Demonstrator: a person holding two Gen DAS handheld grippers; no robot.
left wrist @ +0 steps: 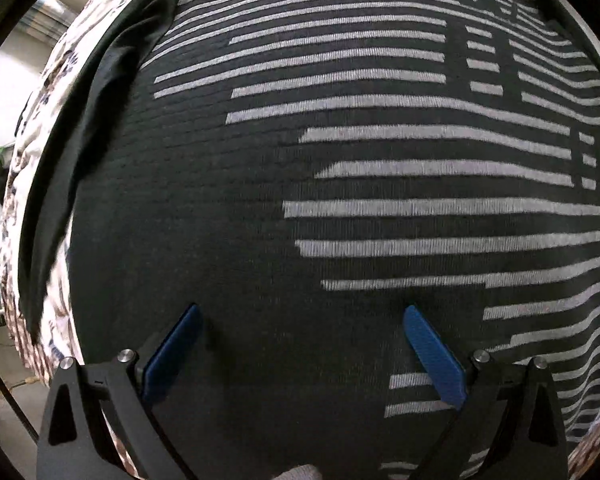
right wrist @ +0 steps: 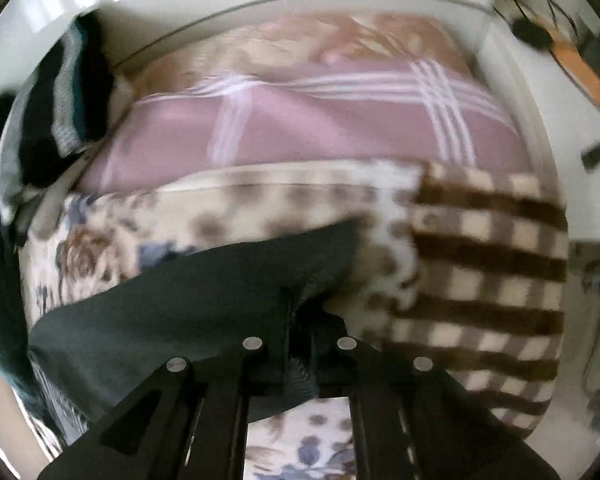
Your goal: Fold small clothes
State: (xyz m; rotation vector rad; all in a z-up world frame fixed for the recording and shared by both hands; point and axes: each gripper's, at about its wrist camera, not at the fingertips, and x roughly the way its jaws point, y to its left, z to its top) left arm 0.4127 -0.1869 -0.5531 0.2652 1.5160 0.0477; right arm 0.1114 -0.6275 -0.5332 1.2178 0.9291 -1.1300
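- Two grippers pointed steeply down over a bed.
- Left gripper [left wrist: 302, 354]: jaws spread wide, blue pads [left wrist: 434, 354] clear of each other, nothing pinched; hovers right over the dark shirt [left wrist: 204, 216].
- Shirt fills almost the whole left wrist view, laid flat; grey stripes [left wrist: 420, 208] run from 12 to 4 o'clock, plain dark cloth at 6 to 9 o'clock.
- Floral bedspread [left wrist: 56, 80] shows past the shirt's edge at 9 to 11 o'clock.
- Right gripper [right wrist: 300, 320]: jaws closed tight, pinching a dark shirt edge; view motion-blurred.
- In the right wrist view the pinched cloth spreads from centre toward 8 o'clock over the floral cover.
- Brown checked blanket [right wrist: 488, 280] at 3 to 4 o'clock, pink plaid blanket [right wrist: 320, 128] at 12 o'clock.
- Pile of dark clothes [right wrist: 60, 104] at 10 o'clock.
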